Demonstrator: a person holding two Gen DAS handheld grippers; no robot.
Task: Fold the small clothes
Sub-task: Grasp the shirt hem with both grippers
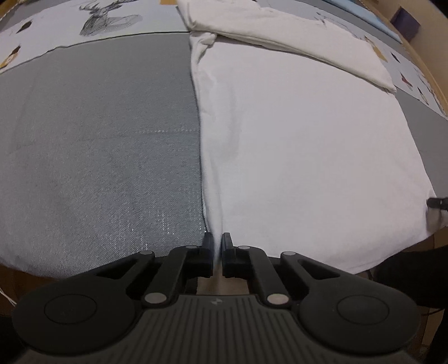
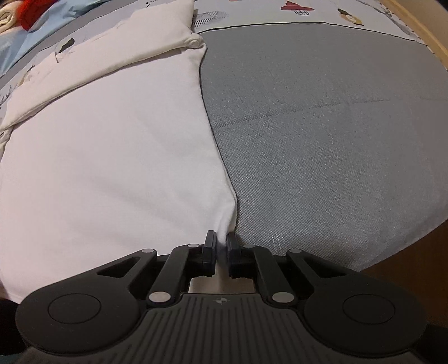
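White cotton fills much of the left wrist view: a white garment point(image 1: 308, 145) lies spread flat on a grey woven cloth point(image 1: 98, 156) that covers the counter, its left edge running away from the camera toward a bunched knot of fabric at the far end. The left gripper point(image 1: 217, 240) has its two black fingers drawn narrow on the near left corner of the garment, a thin ridge of white fabric pinched up between them. Across the far end of the garment lies a folded band of the same white fabric point(image 1: 294, 36), slanting down to the right. Beyond the grey cloth sits a printed cloth point(image 1: 106, 19) with a sketched deer head and small coloured figures. At the right border, a dark fingertip of the right gripper point(image 1: 438, 202) touches the garment's near right corner. From the right wrist view, the white garment point(image 2: 112, 145) occupies the left half and the grey woven cloth point(image 2: 336, 126) the right half. The right gripper point(image 2: 221, 241) is likewise narrowed onto the near right corner, white fabric caught between its fingers. The folded band point(image 2: 106, 50) crosses the garment's far end, and a red item point(image 2: 29, 11) rests at the top left on pale blue material point(image 2: 42, 30)
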